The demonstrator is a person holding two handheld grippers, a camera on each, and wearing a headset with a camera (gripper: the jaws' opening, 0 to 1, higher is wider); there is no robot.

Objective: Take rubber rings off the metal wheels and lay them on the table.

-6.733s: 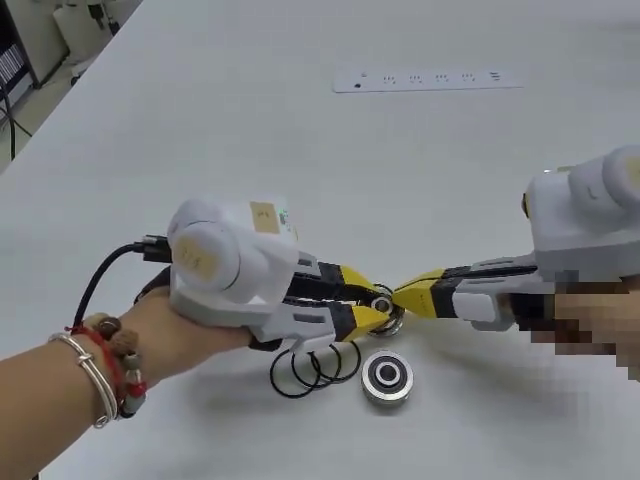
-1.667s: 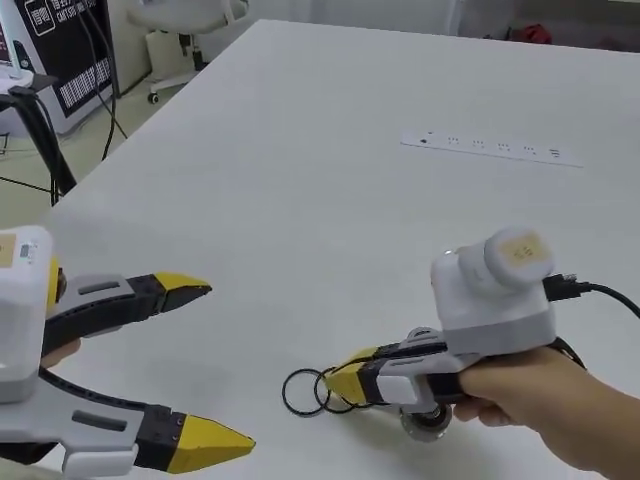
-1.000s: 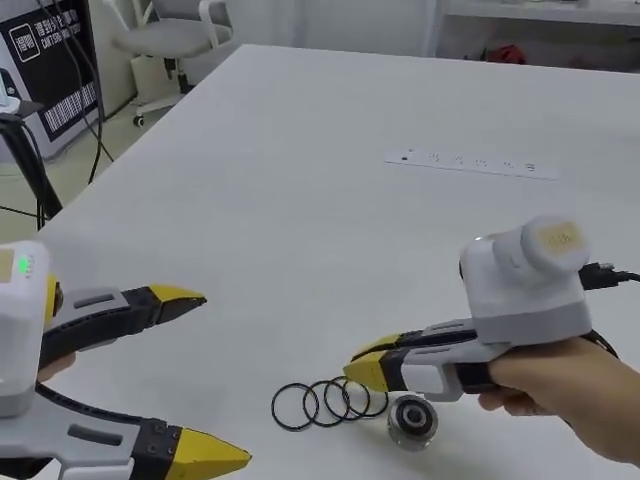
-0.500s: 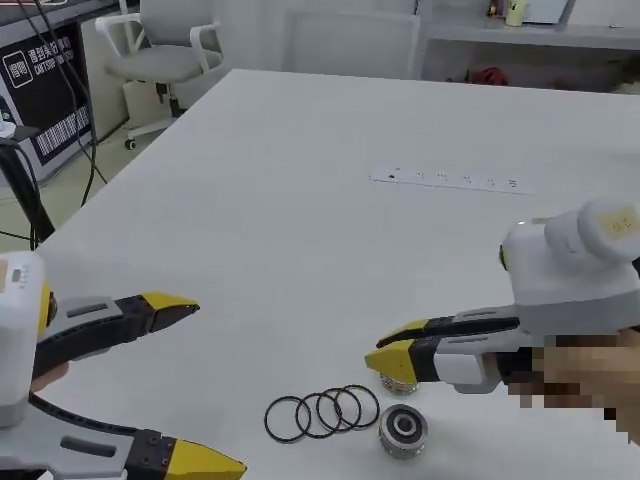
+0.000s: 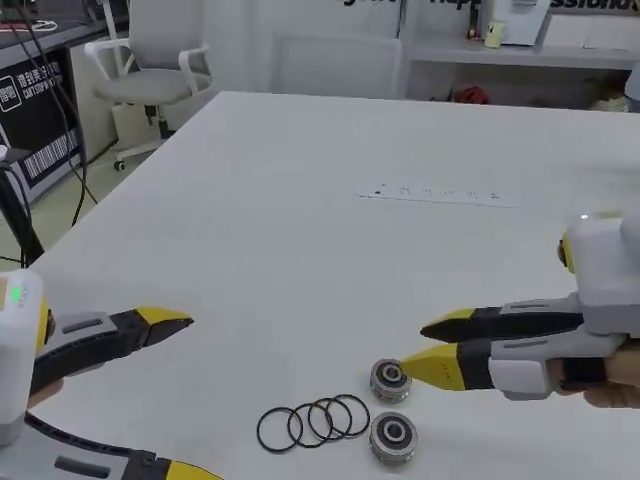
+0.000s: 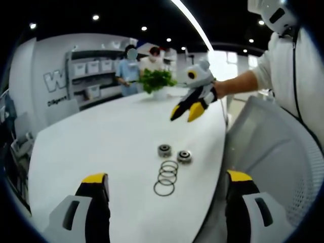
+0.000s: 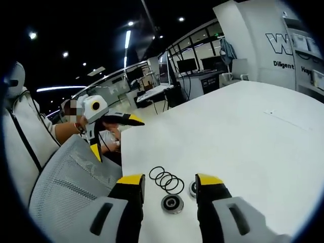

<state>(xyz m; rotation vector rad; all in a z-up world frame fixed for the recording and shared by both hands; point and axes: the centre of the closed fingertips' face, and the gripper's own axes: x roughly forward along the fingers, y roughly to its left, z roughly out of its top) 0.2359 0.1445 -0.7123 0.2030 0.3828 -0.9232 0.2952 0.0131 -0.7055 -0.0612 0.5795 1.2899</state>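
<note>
Four rubber rings (image 5: 313, 422) lay by the table's (image 5: 300, 200) near edge beside two bare-looking metal wheels (image 5: 391, 378); left tongs (image 6: 167, 177) and right tongs (image 5: 415, 346) gaped empty.

The table (image 5: 300, 200) holds 4 rubber rings (image 5: 313, 421) and 2 metal wheels (image 5: 392, 437).

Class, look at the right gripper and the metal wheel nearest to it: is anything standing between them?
Nothing visible does. The right gripper hangs open close to that metal wheel, with only open space between them.
</note>
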